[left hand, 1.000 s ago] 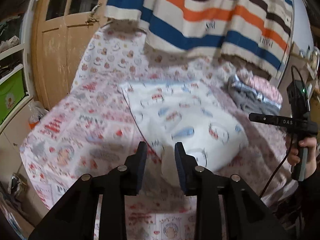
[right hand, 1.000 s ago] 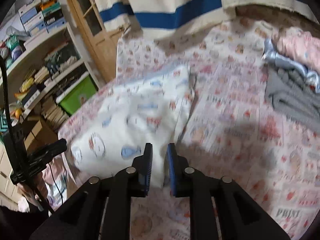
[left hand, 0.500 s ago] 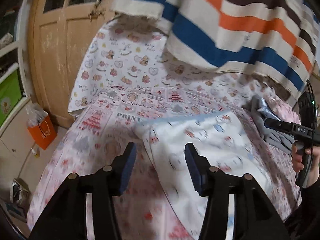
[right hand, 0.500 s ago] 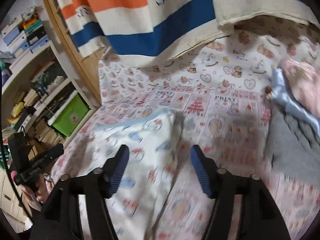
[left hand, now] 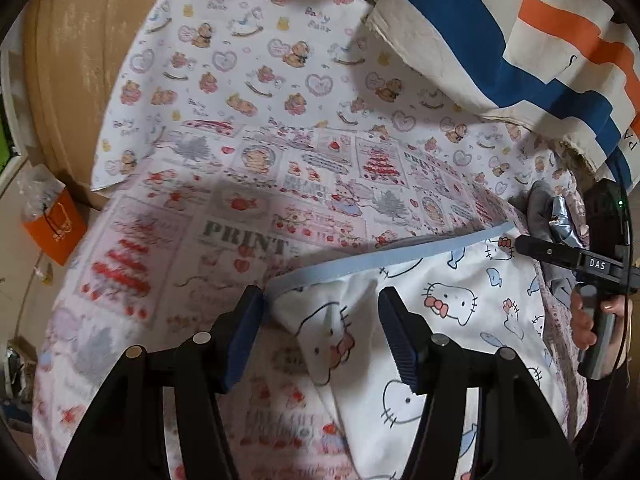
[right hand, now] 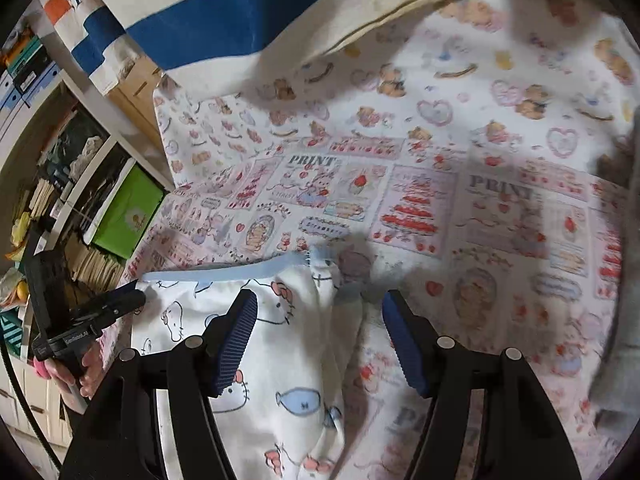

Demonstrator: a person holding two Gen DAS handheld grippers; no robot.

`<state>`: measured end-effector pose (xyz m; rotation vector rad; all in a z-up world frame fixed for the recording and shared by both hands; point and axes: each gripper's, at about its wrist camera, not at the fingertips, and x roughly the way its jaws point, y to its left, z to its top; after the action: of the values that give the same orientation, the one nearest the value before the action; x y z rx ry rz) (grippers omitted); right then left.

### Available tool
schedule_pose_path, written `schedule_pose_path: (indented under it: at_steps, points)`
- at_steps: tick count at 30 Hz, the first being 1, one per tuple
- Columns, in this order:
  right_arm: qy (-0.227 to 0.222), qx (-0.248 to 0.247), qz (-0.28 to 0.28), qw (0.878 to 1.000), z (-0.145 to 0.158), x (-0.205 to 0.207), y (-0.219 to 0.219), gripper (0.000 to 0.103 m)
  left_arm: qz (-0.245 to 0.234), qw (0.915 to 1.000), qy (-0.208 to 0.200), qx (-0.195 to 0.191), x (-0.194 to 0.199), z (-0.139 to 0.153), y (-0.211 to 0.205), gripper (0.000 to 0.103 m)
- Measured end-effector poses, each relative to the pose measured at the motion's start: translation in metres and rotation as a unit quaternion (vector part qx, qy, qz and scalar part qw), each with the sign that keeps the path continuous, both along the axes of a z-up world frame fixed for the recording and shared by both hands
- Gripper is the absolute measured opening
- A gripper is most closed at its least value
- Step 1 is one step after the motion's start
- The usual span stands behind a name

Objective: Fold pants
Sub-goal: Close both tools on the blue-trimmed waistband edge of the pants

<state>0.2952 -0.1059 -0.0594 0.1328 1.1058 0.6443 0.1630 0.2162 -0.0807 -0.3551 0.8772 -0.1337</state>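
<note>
Both tools (left hand: 320,334) (right hand: 316,338) over half-seen pants (left hand: 440,320) (lower part cut off).

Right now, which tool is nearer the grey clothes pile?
Right. The right tool is over the pants' corner on the side toward the grey clothes; the left tool, jaws opening over the opposite corner, sits across the pants from them.

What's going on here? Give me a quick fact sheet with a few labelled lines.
Job: folding pants
Pants: white, cartoon cat print, lying on the bed
Waistband: pale blue, at the far edge
Left gripper: jaws opening, over the left waistband corner, nothing pinched
Right gripper: open, over the right corner
Bed sheet: pink patchwork print
Beyond: striped blanket
</note>
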Motion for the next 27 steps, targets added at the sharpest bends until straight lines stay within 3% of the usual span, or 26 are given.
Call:
schedule_pose_path:
  at_steps: [2, 5, 8, 10, 12, 15, 19, 27]
  points:
    - [0.000, -0.002, 0.008, 1.000, -0.003, 0.001, 0.005, 0.067, -0.004, 1.0000, -0.007, 0.005, 0.002, 0.000, -0.002, 0.056]
    - [-0.006, -0.008, 0.017, 1.000, -0.006, 0.003, 0.012, 0.063, -0.006, 0.9999, -0.011, 0.006, 0.006, 0.000, -0.004, 0.043]
    - [-0.021, 0.001, 0.019, 1.000, -0.007, 0.004, 0.012, 0.037, -0.003, 0.9994, -0.028, -0.023, 0.006, -0.004, 0.000, 0.042]
    - [-0.019, 0.014, 0.023, 0.999, -0.010, 0.005, 0.011, 0.036, 0.000, 0.9988, -0.032, -0.036, 0.005, -0.004, 0.002, 0.031]
    - [-0.024, 0.019, 0.022, 0.999, -0.010, 0.004, 0.009, 0.031, -0.005, 0.9981, -0.031, -0.054, 0.008, -0.005, 0.003, 0.029]
    - [-0.029, 0.036, 0.026, 0.999, -0.007, 0.004, 0.008, 0.015, -0.004, 0.9975, -0.013, -0.069, 0.014, -0.010, 0.002, 0.013]
    - [-0.051, 0.048, 0.031, 0.997, 0.007, -0.008, 0.005, 0.010, -0.004, 0.9954, -0.036, -0.089, 0.005, 0.002, 0.002, 0.008]
    - [-0.106, 0.075, 0.054, 0.990, 0.061, -0.053, -0.012, 0.010, -0.017, 0.9909, -0.127, -0.042, -0.046, 0.069, -0.013, 0.007]
